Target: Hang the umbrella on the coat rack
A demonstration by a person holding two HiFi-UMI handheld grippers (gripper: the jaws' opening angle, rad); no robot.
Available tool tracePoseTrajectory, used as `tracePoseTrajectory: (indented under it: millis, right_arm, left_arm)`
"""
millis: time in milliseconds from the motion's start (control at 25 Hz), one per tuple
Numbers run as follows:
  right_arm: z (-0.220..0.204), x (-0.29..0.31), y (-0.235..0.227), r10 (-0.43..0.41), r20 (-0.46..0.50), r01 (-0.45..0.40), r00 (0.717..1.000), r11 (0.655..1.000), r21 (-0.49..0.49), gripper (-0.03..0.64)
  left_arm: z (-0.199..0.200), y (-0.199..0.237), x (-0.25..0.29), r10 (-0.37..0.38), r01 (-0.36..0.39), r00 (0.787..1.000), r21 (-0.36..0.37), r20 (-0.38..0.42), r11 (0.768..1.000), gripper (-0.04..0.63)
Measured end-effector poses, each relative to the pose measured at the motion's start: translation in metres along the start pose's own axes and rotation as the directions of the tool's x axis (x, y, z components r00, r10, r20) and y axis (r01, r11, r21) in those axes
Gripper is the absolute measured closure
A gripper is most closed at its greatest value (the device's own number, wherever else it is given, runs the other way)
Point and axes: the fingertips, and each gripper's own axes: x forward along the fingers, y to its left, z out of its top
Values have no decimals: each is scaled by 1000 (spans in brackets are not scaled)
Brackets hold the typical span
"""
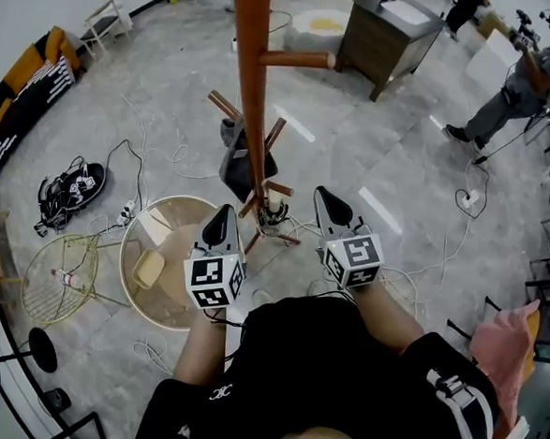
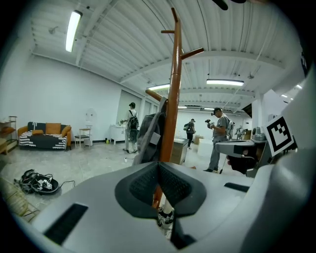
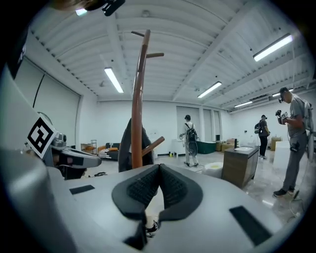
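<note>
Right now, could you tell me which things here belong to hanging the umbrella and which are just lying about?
For the job: coat rack; dark grey bundle hanging on it, possibly the umbrella; left gripper and right gripper, both shut and empty.

Lying about: round table; wire stand; cable tangle; wooden cabinet; sofa.

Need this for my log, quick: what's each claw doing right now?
Left claw: closed, holding nothing.
Right claw: closed, holding nothing.
</note>
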Motion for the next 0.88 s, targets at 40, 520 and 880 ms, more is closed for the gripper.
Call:
tracePoseTrajectory:
  millis: [40,520,880]
  right_arm:
    - [3,-5,-10,4,11,-4,1000,1000,-4,603]
    - [-10,-16,-67,86,24,-86,996,996,-5,603]
    - [-9,2,-68,163,-2,-162,987,984,68,603]
  left_arm:
    - [3,-13,3,0,0,1000,7,-3,1000,578]
    - [8,-73,22,75,-75,997,32,-7,997,578]
    - [10,-73,31,90,-89,995,32,-31,995,578]
